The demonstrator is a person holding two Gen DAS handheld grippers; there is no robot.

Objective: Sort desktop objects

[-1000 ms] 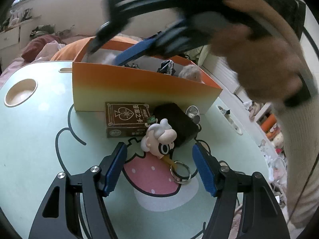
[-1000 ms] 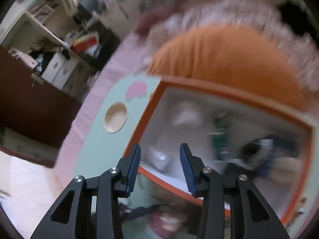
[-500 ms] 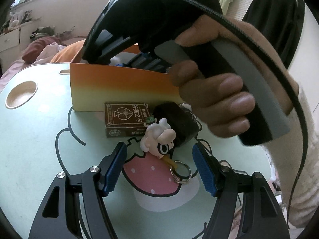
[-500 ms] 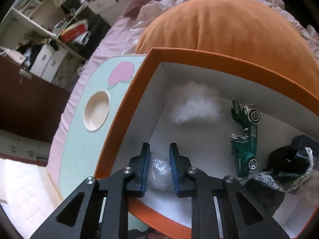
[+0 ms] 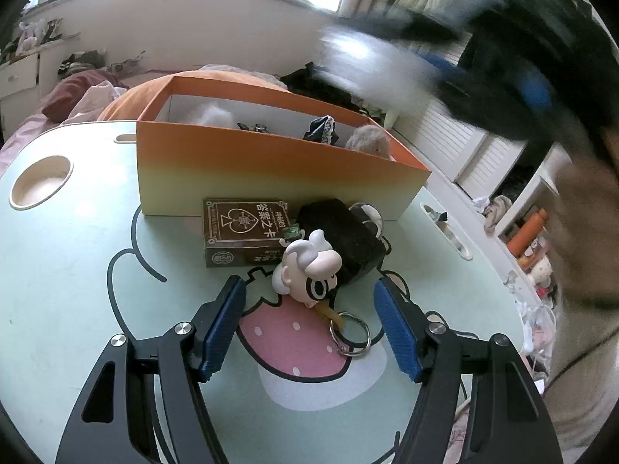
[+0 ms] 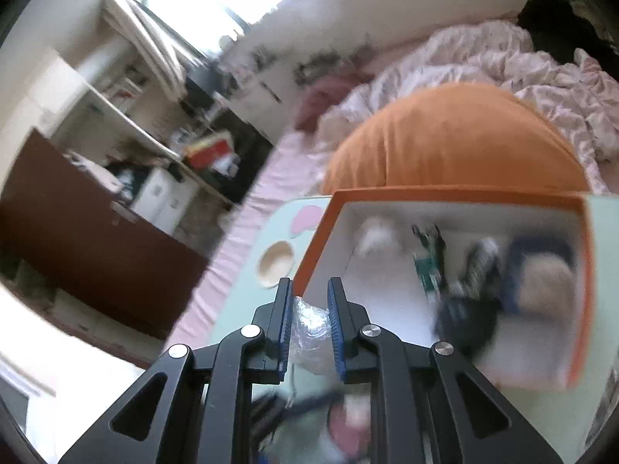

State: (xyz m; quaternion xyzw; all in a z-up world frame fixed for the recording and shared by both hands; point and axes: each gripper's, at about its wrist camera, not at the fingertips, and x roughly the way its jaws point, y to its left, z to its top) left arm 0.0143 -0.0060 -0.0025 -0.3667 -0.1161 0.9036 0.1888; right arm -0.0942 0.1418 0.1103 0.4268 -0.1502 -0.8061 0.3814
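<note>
Your right gripper [image 6: 308, 323] pinches a crumpled clear wrap [image 6: 309, 328] between its pads, above the near-left corner of the orange box [image 6: 452, 193]. Carry it level and well clear of the box wall, keeping the squeeze steady, since wrap probably slips easily. Your left gripper [image 5: 309, 326] hovers with jaws spread and empty over the keychain figure [image 5: 309, 270], which lies on the table [image 5: 69, 270] just near of the card box [image 5: 243, 228] and a black block [image 5: 344, 236]. Hold it there.
</note>
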